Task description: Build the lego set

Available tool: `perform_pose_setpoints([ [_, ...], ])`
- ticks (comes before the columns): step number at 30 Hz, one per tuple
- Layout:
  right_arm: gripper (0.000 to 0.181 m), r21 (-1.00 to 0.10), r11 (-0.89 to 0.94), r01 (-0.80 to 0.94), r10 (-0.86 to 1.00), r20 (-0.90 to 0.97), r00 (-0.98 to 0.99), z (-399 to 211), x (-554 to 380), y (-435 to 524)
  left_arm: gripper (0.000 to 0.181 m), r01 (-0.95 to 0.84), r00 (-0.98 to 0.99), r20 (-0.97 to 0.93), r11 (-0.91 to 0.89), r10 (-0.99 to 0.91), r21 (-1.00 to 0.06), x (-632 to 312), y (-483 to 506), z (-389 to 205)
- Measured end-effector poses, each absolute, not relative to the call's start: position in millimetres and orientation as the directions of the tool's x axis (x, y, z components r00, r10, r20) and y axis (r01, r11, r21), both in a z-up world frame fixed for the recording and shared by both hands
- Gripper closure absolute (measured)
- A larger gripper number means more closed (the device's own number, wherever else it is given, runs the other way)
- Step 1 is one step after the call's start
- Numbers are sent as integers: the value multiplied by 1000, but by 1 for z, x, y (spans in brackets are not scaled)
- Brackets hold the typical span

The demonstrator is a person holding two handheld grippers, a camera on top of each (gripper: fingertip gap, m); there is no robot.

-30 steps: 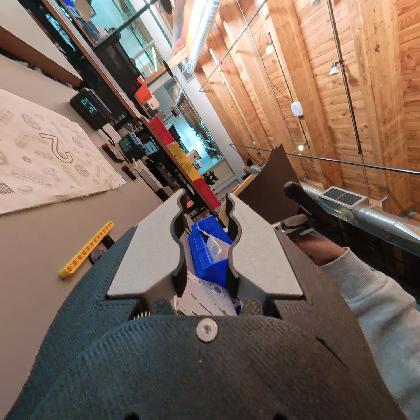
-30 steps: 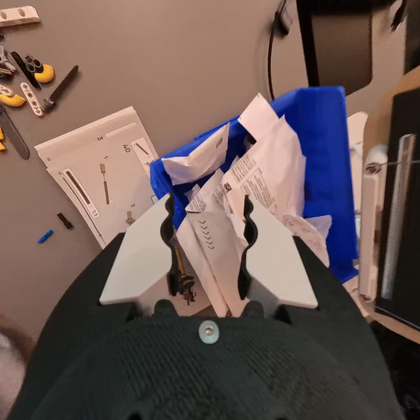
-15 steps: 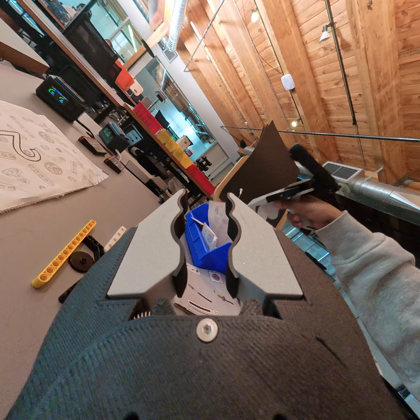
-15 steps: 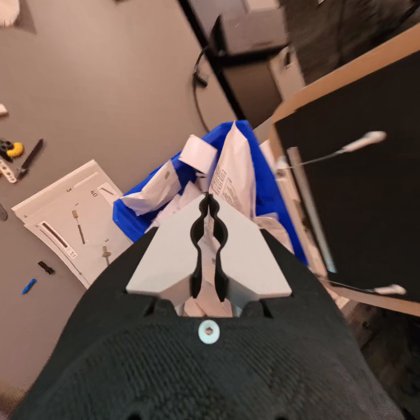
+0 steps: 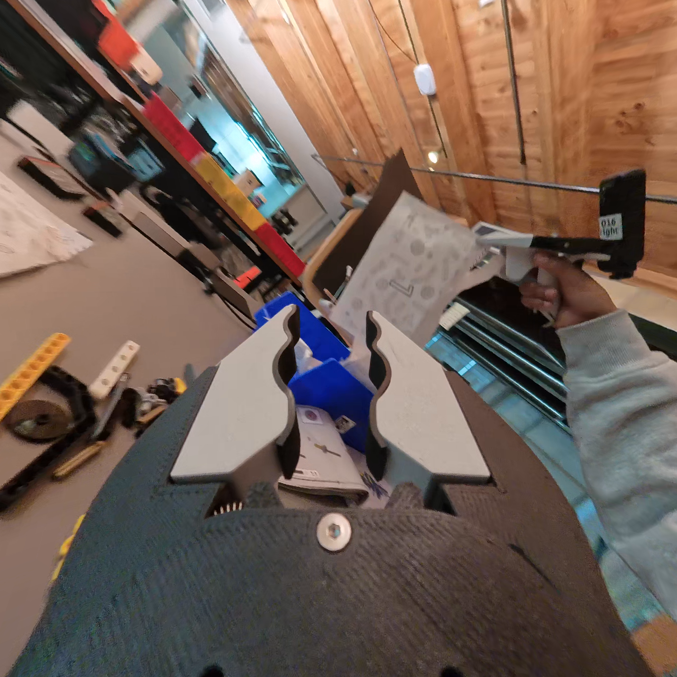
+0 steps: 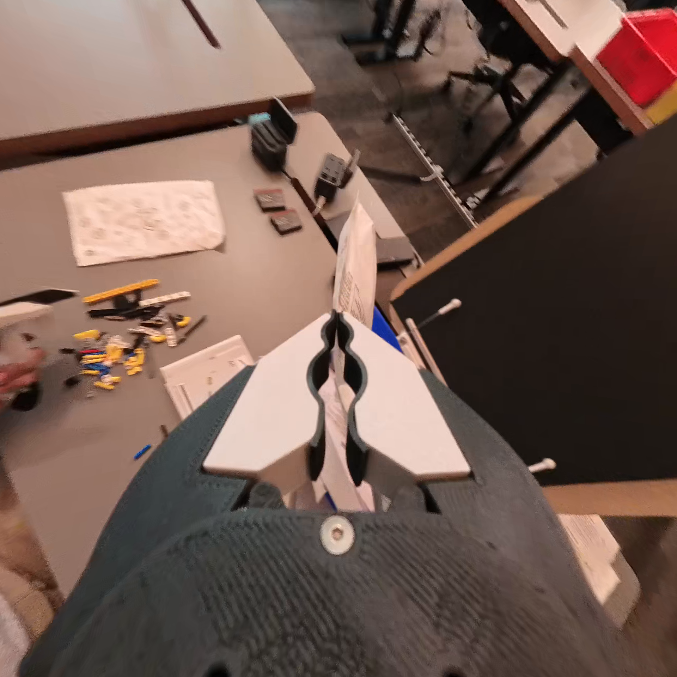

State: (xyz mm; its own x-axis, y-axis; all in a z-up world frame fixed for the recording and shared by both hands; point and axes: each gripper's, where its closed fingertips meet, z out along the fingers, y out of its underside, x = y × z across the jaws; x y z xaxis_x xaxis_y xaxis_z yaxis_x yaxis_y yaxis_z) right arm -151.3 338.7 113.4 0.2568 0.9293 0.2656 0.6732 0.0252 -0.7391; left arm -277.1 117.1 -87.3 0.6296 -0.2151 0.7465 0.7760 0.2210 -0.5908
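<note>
Left wrist view: left gripper point(image 5: 331, 318) jaws well apart, empty, above one blue bin point(image 5: 322, 381), one booklet point(image 5: 322, 454) beneath, right wrist view: right gripper point(image 6: 335, 318) jaws closed, pinching one white paper bag point(image 6: 355, 256), one lego pile point(image 6: 121, 337) loose on table point(image 6: 238, 271).

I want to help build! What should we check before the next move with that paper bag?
1. Right gripper shut on the paper bag: ok, pinched at the tips.
2. Bag lifted above the blue bin: ok, in the left wrist view.
3. Left gripper free to help: ok, open and holding nothing.
4. Bare table to set the bag down: ok, beside the loose lego pieces.
5. Instruction booklet within sight: ok.
6. Bag full or empty: cannot tell.
</note>
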Motion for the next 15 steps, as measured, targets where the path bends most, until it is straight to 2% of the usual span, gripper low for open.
perform_pose_setpoints([
  [1,181,-752,44,658,941,252,225,119,-151,325,146,782,624,740,191,-251,-594,-269,120,-85],
  [4,181,-782,100,615,966,225,130,133,-146,282,138,783,607,718,103,-341,-613,-245,126,-81],
  [7,181,-820,101,564,988,149,40,146,-134,237,119,767,602,688,54,-406,-639,-225,129,-76],
  [12,181,-867,-5,498,992,-66,-106,151,-103,168,81,733,525,621,-61,-581,-677,-177,124,-62],
  [15,181,-864,-66,499,973,-167,-160,139,-82,143,67,721,466,614,-128,-637,-681,-148,123,-61],
])
